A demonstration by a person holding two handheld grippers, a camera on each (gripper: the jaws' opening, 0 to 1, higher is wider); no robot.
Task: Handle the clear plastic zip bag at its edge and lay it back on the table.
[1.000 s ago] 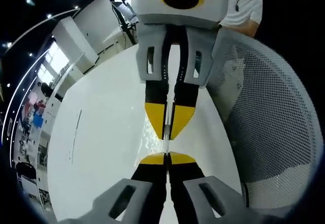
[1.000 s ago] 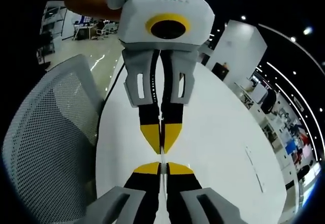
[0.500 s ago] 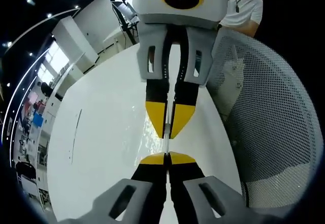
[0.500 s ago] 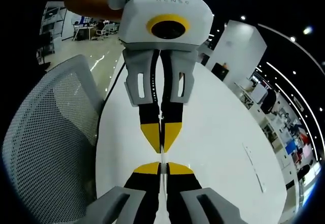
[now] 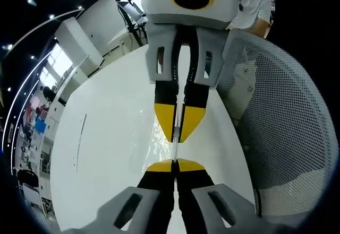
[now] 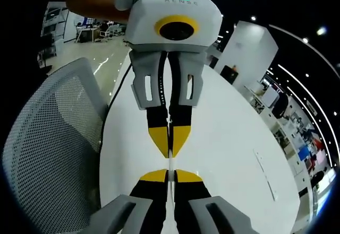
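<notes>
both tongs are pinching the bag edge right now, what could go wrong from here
The clear bag is stretched edge-on between the left tongs and the right tongs, tips nearly touching; pulling apart might tear it or slip it free. Both sets hold only a thin strip of film, so a loose grip could drop it. The mesh chair sits right beside the white table and could catch the bag.

Grey grippers (image 5: pixel 174 162), yellow-black tips (image 6: pixel 159 175)

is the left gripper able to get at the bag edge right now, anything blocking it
Probably yes, and it seems to be there already: the left gripper is shut on the thin edge of the clear bag, facing the right gripper over the white table. Nothing lies between them.
</notes>
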